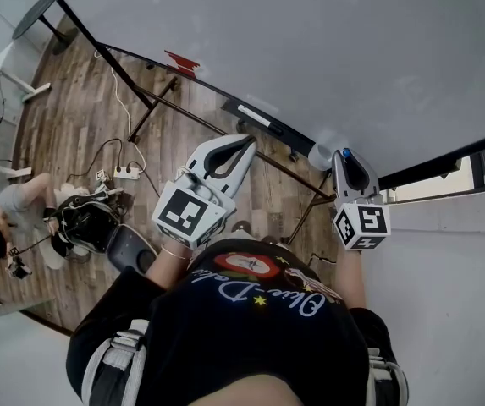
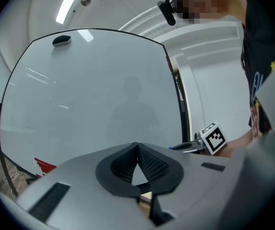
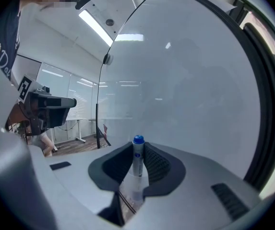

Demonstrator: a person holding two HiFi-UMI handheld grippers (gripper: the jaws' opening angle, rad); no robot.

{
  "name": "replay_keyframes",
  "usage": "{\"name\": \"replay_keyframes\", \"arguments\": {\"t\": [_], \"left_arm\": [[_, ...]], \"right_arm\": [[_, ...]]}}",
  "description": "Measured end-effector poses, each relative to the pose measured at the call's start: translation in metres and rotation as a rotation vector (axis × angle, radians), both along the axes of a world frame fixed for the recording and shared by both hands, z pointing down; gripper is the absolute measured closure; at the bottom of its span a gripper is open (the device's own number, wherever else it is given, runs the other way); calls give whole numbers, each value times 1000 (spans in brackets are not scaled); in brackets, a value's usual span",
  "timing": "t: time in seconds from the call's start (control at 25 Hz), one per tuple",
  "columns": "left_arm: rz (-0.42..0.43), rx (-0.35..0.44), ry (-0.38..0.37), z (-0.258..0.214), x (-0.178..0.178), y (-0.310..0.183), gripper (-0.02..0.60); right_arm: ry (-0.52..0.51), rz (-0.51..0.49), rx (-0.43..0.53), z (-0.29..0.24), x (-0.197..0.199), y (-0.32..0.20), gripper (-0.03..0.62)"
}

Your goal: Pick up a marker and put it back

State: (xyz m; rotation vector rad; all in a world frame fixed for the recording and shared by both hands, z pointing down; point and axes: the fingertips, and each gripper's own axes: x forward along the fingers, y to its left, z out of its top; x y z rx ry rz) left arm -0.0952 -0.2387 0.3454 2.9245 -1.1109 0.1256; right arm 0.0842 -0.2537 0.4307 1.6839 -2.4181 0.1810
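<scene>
Left gripper view: my left gripper (image 2: 137, 146) hangs clenched on nothing before the whiteboard (image 2: 79, 99). To its right, my right gripper (image 3: 138, 150) grasps the blue-capped marker (image 3: 137, 163), cap foremost, off the board's ledge (image 1: 280, 132). The thin barrel could slip or tilt in that grip, I judge, or its cap knock the board's dark frame (image 3: 252, 80). Open floor (image 1: 81, 117) lies left; a white wall (image 1: 445, 294) crowds the right.

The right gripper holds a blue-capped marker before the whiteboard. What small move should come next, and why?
Probably lower the right gripper toward the lower edge of the whiteboard, jaws closed on the marker: the marker is in the air, resting on nothing, so it is not yet put back.
</scene>
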Motion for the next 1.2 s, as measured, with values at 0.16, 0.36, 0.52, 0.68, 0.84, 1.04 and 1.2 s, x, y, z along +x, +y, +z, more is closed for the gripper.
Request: {"name": "replay_keyframes", "arguments": {"t": [0.16, 0.36, 0.52, 0.68, 0.84, 1.04, 1.2], "left_arm": [[-3, -3, 4, 2, -2, 0, 578], [-3, -6, 10, 1, -4, 3, 578], [-7, -12, 12, 4, -6, 4, 578], [0, -10, 12, 4, -4, 6, 578], [2, -11, 11, 4, -3, 6, 578], [-1, -10, 11, 3, -3, 6, 578], [1, -10, 10, 4, -1, 5, 578]], "right_arm": [[15, 0, -12, 6, -2, 2, 526], [24, 10, -20, 8, -2, 5, 525], [23, 17, -17, 9, -1, 5, 523], [25, 15, -22, 10, -1, 5, 522], [27, 14, -23, 9, 0, 5, 520], [21, 14, -23, 8, 1, 4, 510], [15, 9, -19, 6, 0, 5, 497]]}}
